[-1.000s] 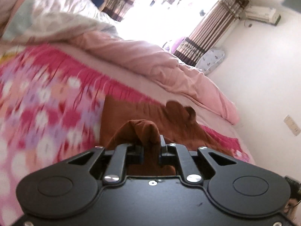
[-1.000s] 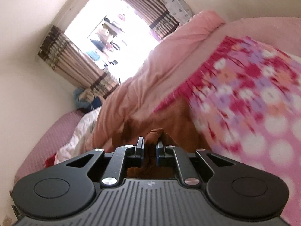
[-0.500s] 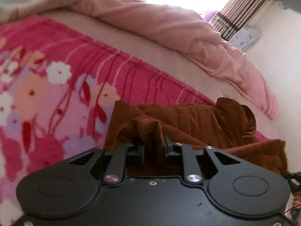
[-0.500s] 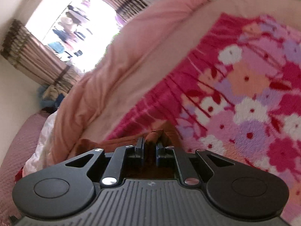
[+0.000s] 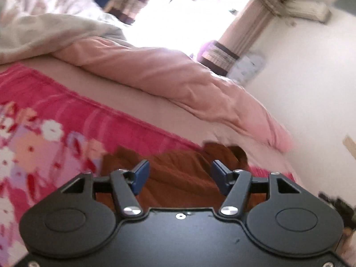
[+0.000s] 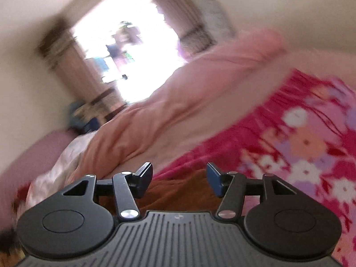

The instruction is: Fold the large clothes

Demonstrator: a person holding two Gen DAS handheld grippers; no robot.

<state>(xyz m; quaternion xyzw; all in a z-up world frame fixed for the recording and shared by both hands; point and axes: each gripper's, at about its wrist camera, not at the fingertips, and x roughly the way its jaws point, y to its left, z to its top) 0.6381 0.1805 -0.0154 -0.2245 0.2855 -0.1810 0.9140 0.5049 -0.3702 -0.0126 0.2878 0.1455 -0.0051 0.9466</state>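
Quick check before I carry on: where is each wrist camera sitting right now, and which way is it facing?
Left wrist: behind the left tool, aimed slightly down across the brown garment and floral blanket toward the window; jaws opening, nothing pinched.
Right wrist: behind the right tool, rolled, facing the same way; jaws opening above the garment.
Shared: garment, blanket, pink duvet, window. No hand shows.

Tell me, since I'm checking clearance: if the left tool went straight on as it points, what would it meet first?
Most likely the brown garment, lying on the floral blanket between the left tool's opening jaws, which grip nothing. Depth is unclear.
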